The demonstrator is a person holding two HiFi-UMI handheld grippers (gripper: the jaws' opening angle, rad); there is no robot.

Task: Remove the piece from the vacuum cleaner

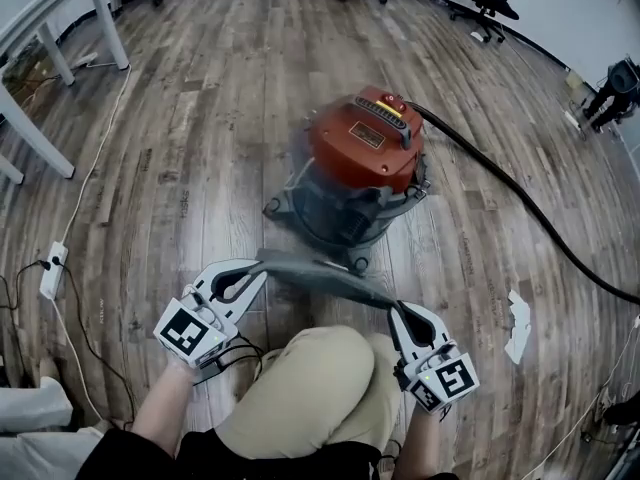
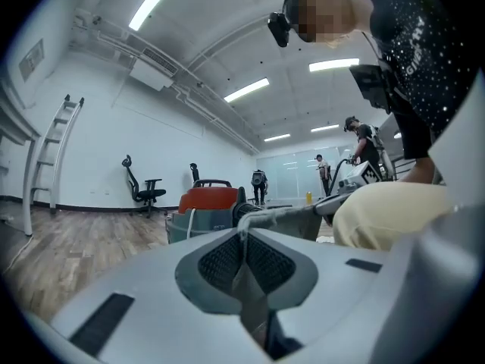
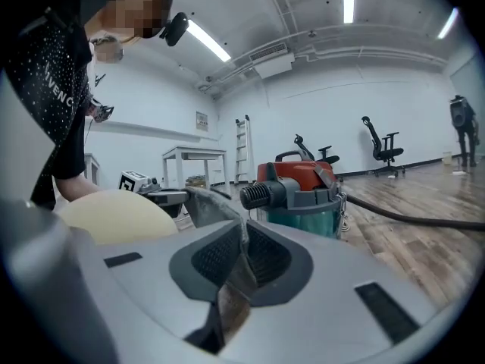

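Head view: a kneeling person holds a long, flat grey piece (image 1: 318, 271) by its two ends, low over the wood-plank floor (image 1: 200, 118).
Left claw (image 1: 258, 266): pressed together, with one end of the grey piece pinched as a thin edge between its ribbed pads.
Right claw (image 1: 393, 308): also pressed together, pinching the opposite end.
Task's thing: the grey piece spans the gap from one claw to the other. It lies just short of the machine's base, and no view settles whether it touches the base or is still joined to it.
Machine: a red-lidded, grey-drummed canister vacuum cleaner (image 1: 360, 168) stands upright just beyond both claws. A black corrugated hose (image 1: 520, 203) runs from its far side, away past the right claw.
Step in hand: probably the pull-off, since both ends are gripped and nothing else is held.
Next move: both claws should draw back together, away from the drum. They should stay level with each other so the thin piece neither twists nor slips from the pads.
Container: the drum is the only one here. Its red lid is on, so its contents are hidden.
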